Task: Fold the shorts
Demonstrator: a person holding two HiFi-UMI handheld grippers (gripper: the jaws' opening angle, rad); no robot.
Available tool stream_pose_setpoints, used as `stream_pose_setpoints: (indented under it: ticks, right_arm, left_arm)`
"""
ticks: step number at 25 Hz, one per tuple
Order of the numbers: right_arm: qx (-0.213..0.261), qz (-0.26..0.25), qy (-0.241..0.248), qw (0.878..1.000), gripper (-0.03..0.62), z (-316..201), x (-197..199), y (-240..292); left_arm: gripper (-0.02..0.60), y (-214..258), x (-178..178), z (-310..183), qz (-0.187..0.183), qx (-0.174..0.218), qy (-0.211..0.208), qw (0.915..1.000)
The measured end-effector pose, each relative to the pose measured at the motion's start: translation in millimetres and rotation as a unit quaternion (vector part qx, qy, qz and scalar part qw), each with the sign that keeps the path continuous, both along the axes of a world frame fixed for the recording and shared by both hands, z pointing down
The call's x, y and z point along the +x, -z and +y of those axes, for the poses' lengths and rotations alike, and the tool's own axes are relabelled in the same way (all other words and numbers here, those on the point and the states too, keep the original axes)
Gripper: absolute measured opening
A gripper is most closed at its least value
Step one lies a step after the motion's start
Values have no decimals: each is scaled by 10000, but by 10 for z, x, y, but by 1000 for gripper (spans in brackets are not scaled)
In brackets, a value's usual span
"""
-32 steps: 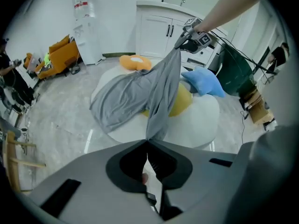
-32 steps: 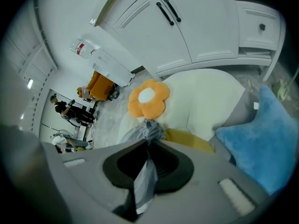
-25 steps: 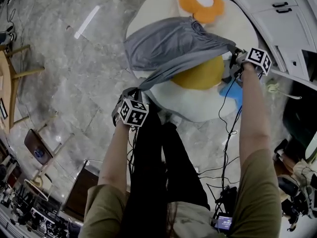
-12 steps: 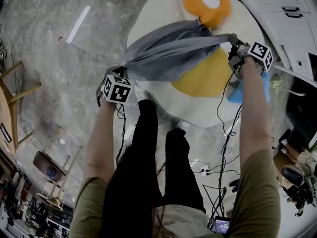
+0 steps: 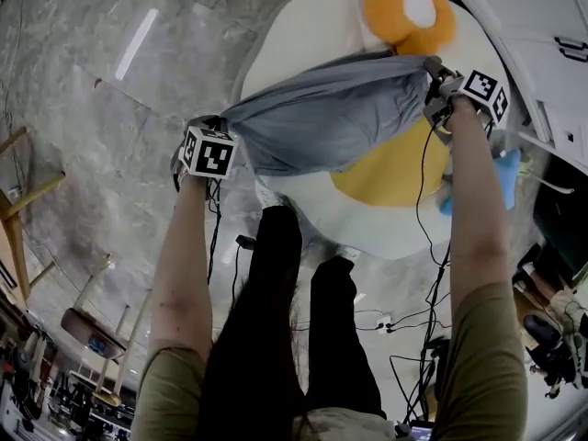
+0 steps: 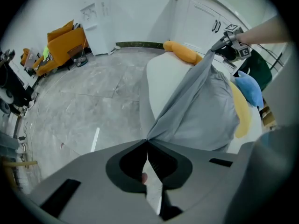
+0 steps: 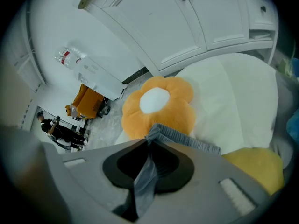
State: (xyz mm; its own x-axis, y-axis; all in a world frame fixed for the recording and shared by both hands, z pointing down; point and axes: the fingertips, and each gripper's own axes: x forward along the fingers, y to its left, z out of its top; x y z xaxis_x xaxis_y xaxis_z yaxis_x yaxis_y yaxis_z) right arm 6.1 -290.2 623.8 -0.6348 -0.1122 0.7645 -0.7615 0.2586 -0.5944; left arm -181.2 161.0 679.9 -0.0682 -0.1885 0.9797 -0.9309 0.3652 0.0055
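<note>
Overhead, a person's two bare arms point(image 5: 184, 255) reach down over a grey marbled floor point(image 5: 110, 108). At the left, the left gripper point(image 5: 223, 118), topped by its marker cube, has its jaws closed on one corner of a pair of grey fabric shorts point(image 5: 331, 122). The shorts hang stretched between the two grippers, over a round white cushion point(image 5: 303, 26) with a yellow centre, like a fried egg. An orange flower-shaped plush point(image 5: 409, 12) with a white centre lies at the cushion's far edge. At the right, the right gripper point(image 5: 429, 68) has its jaws clamped on the shorts' ribbed waistband. White cabinet doors point(image 5: 551, 26) stand beyond.
</note>
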Motion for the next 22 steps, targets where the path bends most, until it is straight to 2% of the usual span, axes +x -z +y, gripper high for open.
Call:
stream_pose_setpoints:
  ticks: [5,9,11,13,14,16,17,18,22]
  right_arm:
    - [-67,182,161,9997,35,49,-132,-267]
    - [66,257,322,9991,38,40,-187,-388]
    - [105,267,505,9983,86,34,-231,-405]
    - [69,216,760,9969,311,89,-304,-388]
    - [67,188,891,9958,333,128,-334,-361]
    - [143,152,1093,9938,336,181,-376,-283]
    - [186,135,1136,9933,359,193,-389,-235]
    - [214,103,1149,9931,407,205,-398,-178]
    - [332,-56,1006,9944,411,302,-337,138]
  left_arm:
    - [15,-320,-44,0,167,27,565,9983]
    - [17,-471,-17,-2,268,-142,720,9969]
    - [34,-505,-23,-3,311,-149,817,9961]
    - [208,-538,-45,21,434,-46,948,9945]
    - [269,-533,-65,46,495,5,1006,9937]
    - [305,-477,-101,118,595,88,1133,9917]
    - [333,-446,-100,157,663,142,1212,9903]
    - [345,-408,-87,194,740,205,1289,9887]
    - [379,-93,23,318,921,484,1367,9851]
